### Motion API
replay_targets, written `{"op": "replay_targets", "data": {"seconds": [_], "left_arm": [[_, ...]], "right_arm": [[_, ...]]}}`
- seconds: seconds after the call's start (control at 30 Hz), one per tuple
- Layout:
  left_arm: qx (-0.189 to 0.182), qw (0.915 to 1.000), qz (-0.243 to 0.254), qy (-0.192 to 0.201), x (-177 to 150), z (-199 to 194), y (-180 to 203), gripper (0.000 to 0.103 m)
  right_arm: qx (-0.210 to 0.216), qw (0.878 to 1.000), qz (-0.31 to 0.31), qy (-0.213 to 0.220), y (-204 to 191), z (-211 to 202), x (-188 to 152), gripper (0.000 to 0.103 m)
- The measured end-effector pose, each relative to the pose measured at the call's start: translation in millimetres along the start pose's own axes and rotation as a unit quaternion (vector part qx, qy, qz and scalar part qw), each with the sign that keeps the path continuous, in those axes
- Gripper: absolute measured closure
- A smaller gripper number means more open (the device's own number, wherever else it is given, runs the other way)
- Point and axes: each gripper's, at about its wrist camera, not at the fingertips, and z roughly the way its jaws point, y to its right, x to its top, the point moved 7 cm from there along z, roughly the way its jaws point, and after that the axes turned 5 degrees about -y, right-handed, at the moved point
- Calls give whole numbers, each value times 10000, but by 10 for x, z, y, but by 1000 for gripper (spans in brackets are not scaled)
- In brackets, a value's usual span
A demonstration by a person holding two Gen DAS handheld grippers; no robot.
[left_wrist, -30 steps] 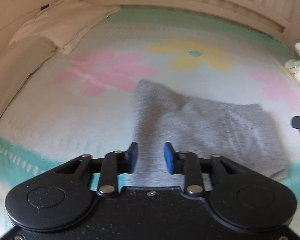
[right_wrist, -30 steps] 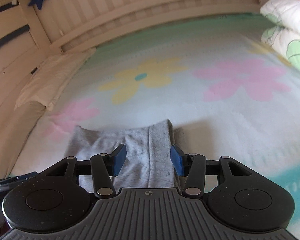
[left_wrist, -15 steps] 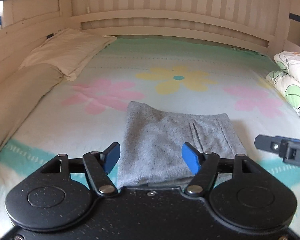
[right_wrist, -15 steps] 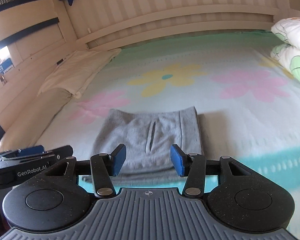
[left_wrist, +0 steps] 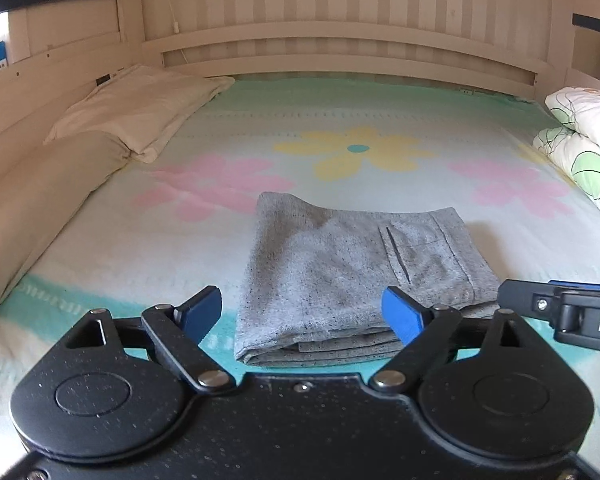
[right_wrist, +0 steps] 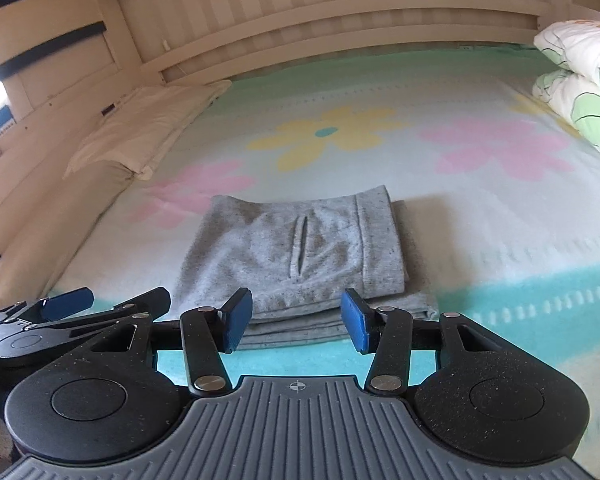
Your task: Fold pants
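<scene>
My left gripper (left_wrist: 302,314) just spread wide, right gripper (right_wrist: 296,320) open too, folded grey knit pants (left_wrist: 356,276) released, basically done.

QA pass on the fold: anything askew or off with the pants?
Slightly. The pants lie folded on the bed, but lower layers stick out past the top layer at the near right corner, so edges aren't flush. Nothing else stands out.

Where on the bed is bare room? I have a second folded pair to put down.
Bare blanket lies beyond the folded pants, around the yellow flower, and left of them up to the long cushion. The far left corner holds a pillow, the right edge a rolled quilt. Both grippers crowd the near edge.
</scene>
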Motion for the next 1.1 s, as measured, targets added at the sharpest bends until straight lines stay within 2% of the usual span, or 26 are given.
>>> {"op": "replay_targets", "data": {"seconds": [0.1,0.2,0.37,1.1], "left_arm": [[-72,9999,-18,-127,-6,35,10,15],[-164,9993,-39,-333,-71,87,14,15],[-291,9973,-102,-672,-189,168,14,15],[-217,9971,-106,-723,-225,173,-2,15]], "right_arm": [[-218,9994,1,-280,39,90,-59,55],[-237,9982,38,-545,63,156,-125,55],[-237,9980,-33,-576,37,148,-150,55],[-203,9976,1,-662,38,163,-171,55]]}}
